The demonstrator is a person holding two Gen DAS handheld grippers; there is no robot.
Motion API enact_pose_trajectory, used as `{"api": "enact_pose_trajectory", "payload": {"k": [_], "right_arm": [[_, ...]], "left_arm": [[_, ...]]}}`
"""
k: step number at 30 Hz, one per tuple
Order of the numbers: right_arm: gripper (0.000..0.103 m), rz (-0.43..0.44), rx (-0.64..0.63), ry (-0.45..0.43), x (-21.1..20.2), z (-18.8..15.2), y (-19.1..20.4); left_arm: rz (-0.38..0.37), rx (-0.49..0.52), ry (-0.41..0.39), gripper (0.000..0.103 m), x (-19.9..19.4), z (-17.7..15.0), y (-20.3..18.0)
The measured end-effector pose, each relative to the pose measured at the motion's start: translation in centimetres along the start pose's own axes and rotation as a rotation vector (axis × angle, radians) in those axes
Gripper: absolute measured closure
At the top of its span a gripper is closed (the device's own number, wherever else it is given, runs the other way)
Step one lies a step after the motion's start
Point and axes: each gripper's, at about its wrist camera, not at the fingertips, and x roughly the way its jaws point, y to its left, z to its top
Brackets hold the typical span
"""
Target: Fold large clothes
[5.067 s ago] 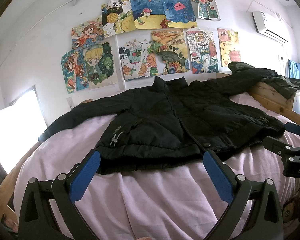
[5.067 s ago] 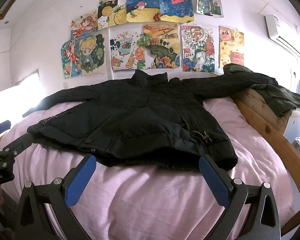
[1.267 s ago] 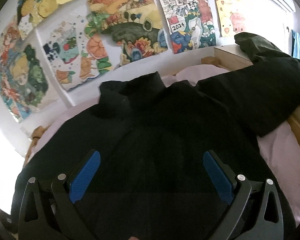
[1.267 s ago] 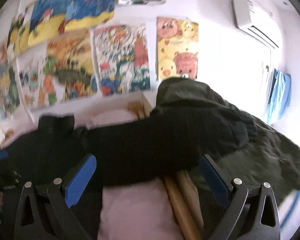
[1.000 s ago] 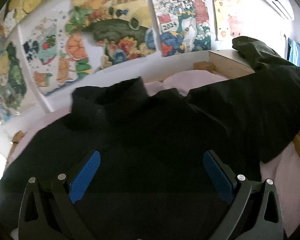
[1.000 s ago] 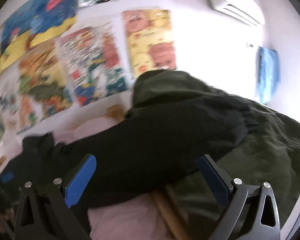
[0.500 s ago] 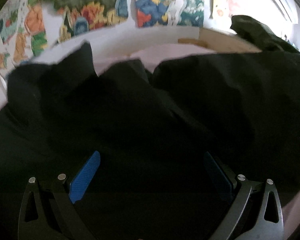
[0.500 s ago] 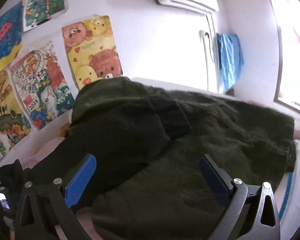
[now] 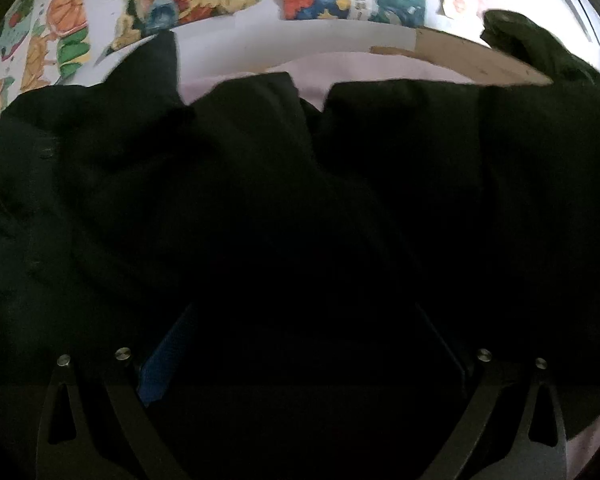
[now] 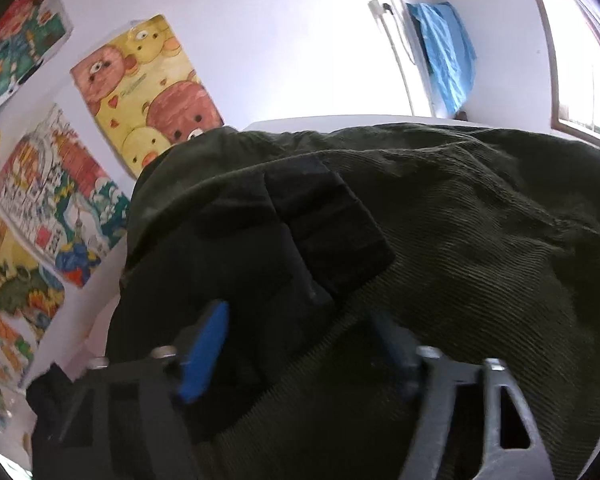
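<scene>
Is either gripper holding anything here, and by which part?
The right gripper is closing around the black jacket's sleeve end, not yet clamped. The left gripper stands open over the jacket's body, holding nothing.

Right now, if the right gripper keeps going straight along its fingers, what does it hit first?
The black jacket's sleeve cuff, lying over the olive green garment. The right gripper is closing with the sleeve between its fingers, so contact looks near, though depth is unclear.

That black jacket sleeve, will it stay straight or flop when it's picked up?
Probably flop: the black jacket sleeve already bends over the green corduroy garment. It looks puffy, so likely light. The right gripper is closing around it.
</scene>
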Motion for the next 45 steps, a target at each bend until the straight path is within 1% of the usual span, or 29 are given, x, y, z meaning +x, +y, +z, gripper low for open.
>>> {"api": "enact_pose_trajectory", "payload": {"k": [1, 3, 5, 6, 7, 9, 10, 13, 14, 15, 16, 18, 19, 21, 23, 24, 25, 26, 30, 31, 32, 33, 34, 36, 37, 39, 41, 45], "right_arm": [[0.063, 0.016, 0.011, 0.001, 0.1, 0.1, -0.1], [0.067, 0.036, 0.033, -0.005, 0.2, 0.0, -0.3], [0.081, 0.082, 0.036, -0.012, 0.1, -0.1, -0.4], [0.084, 0.117, 0.037, -0.021, -0.2, -0.1, -0.4], [0.090, 0.137, 0.036, -0.026, -0.4, -0.1, -0.4], [0.092, 0.177, 0.027, -0.061, -1.5, 0.0, 0.0], [0.093, 0.205, 0.012, -0.089, -2.3, 0.1, 0.5], [0.094, 0.246, -0.065, -0.155, -4.8, 0.0, 2.5], [0.094, 0.266, -0.106, -0.178, -5.9, -0.2, 3.8], [0.094, 0.287, -0.149, -0.196, -6.9, -0.5, 5.2], [0.094, 0.298, -0.174, -0.206, -7.5, -0.8, 6.1], [0.094, 0.359, -0.239, -0.225, -9.5, -1.9, 9.0], [0.094, 0.378, -0.260, -0.228, -10.0, -2.3, 10.1], [0.094, 0.443, -0.325, -0.226, -11.6, -3.9, 13.1], [0.094, 0.490, -0.391, -0.221, -12.6, -5.6, 15.9], [0.094, 0.517, -0.440, -0.217, -13.2, -6.9, 17.6], [0.094, 0.531, -0.472, -0.215, -13.5, -7.7, 18.6], [0.094, 0.549, -0.523, -0.213, -14.0, -9.1, 20.3], [0.094, 0.626, -0.681, -0.173, -14.7, -14.5, 26.3], [0.094, 0.635, -0.707, -0.163, -14.6, -15.6, 27.3], [0.094, 0.653, -0.754, -0.137, -14.3, -17.5, 29.2], [0.094, 0.664, -0.797, -0.112, -13.9, -19.4, 30.7], [0.094, 0.669, -0.824, -0.094, -13.5, -20.7, 31.5], [0.094, 0.684, -0.878, -0.028, -12.0, -24.2, 33.8], [0.094, 0.693, -0.903, 0.032, -10.7, -26.2, 34.9], [0.094, 0.688, -0.947, 0.120, -8.4, -29.5, 36.6], [0.094, 0.674, -0.997, 0.186, -6.7, -32.3, 37.5], [0.094, 0.642, -1.094, 0.294, -3.6, -37.1, 38.2]], "left_arm": [[-0.012, -0.012, 0.018, 0.001, -0.6, 0.1, 0.5], [-0.056, -0.037, 0.039, 0.001, -1.9, 0.3, 1.7], [-0.087, -0.073, 0.037, 0.001, -3.6, 0.2, 3.1], [-0.104, -0.093, 0.041, 0.001, -4.7, 0.2, 4.0], [-0.112, -0.103, 0.047, 0.001, -5.5, 0.2, 4.3], [-0.109, -0.112, 0.060, 0.001, -8.0, 0.3, 6.0], [-0.110, -0.110, 0.050, 0.001, -9.4, 0.3, 6.8], [-0.105, -0.082, -0.008, 0.001, -13.7, 0.5, 8.0], [-0.085, -0.059, -0.029, 0.001, -15.6, 0.0, 8.8], [-0.077, -0.047, -0.038, 0.001, -16.8, 0.5, 8.2], [-0.064, -0.035, -0.051, 0.001, -18.4, -0.1, 9.0], [-0.054, -0.034, -0.065, 0.001, -20.2, -1.2, 8.7], [-0.079, -0.045, -0.073, 0.001, -21.5, -2.0, 9.5], [-0.137, -0.074, -0.090, 0.001, -22.7, -2.9, 10.6], [-0.187, -0.117, -0.121, 0.001, -24.3, -4.0, 12.0], [-0.206, -0.134, -0.130, 0.001, -25.3, -3.7, 12.6], [-0.221, -0.154, -0.145, 0.001, -25.8, -4.2, 13.3], [-0.216, -0.171, -0.154, 0.001, -26.2, -4.5, 13.9], [-0.152, -0.226, -0.166, 0.001, -27.0, -5.1, 16.7], [-0.149, -0.246, -0.176, 0.001, -26.9, -5.4, 17.5], [-0.160, -0.271, -0.181, 0.001, -26.7, -5.7, 18.4], [-0.184, -0.305, -0.182, 0.001, -26.3, -5.9, 19.4], [-0.201, -0.334, -0.171, 0.001, -26.1, -6.2, 20.6], [-0.258, -0.421, -0.170, 0.001, -25.3, -6.8, 22.7], [-0.286, -0.459, -0.174, 0.001, -24.6, -7.1, 23.6], [-0.317, -0.505, -0.177, 0.001, -23.7, -7.5, 25.0], [-0.361, -0.537, -0.165, 0.002, -22.7, -7.9, 25.9], [-0.483, -0.595, -0.115, 0.002, -20.3, -8.3, 26.8]]}}
